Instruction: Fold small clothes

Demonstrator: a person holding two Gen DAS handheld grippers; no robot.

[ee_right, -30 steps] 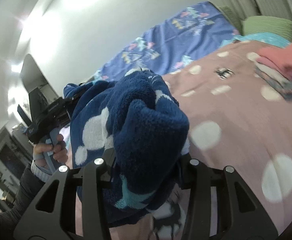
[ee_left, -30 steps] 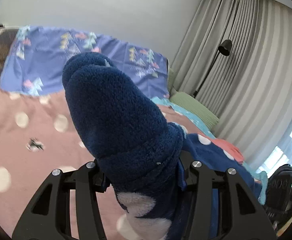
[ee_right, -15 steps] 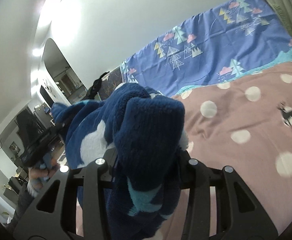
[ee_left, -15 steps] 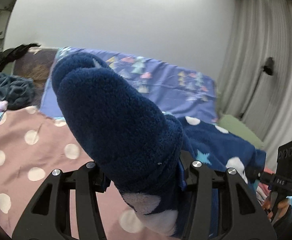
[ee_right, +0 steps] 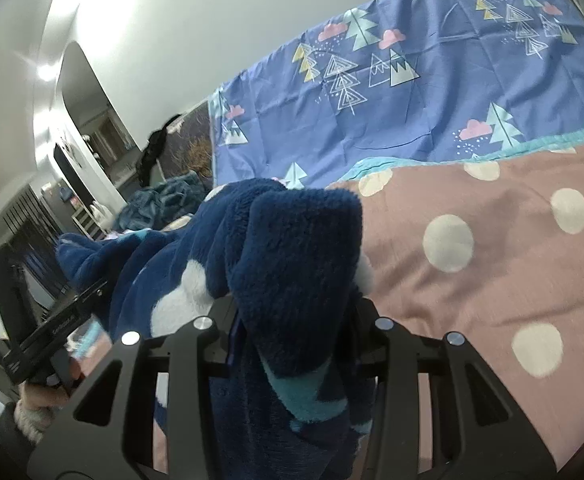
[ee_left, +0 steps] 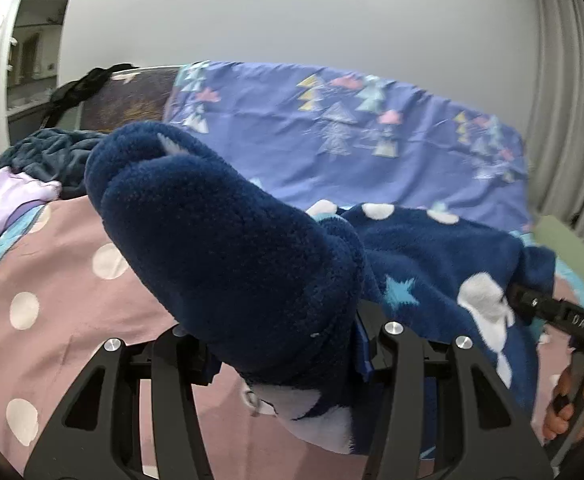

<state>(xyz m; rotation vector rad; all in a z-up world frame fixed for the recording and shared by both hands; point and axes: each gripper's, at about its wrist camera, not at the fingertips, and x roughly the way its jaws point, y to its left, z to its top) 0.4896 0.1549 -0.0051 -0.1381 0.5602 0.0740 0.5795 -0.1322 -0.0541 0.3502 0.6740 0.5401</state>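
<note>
Each tool, the left tool [ee_left: 280, 344] and the right tool [ee_right: 292, 332], grips one end of the fluffy blue top [ee_left: 431, 264], holding it stretched above the bed [ee_right: 491, 264], ready for folding.

White wall [ee_left: 292, 12], grey curtain [ee_left: 563, 92], pink dotted bedspread [ee_right: 491, 248], blue tree-print sheet [ee_right: 411, 92].

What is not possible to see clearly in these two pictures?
- Left claw tips, left wrist view: buried in the navy fleece garment.
- Right claw tips, right wrist view: covered by the same fleece.
- Garment's shape and type: bunched, lower part cut off by both frame edges.
- Shelf items, right wrist view: too small.
</note>
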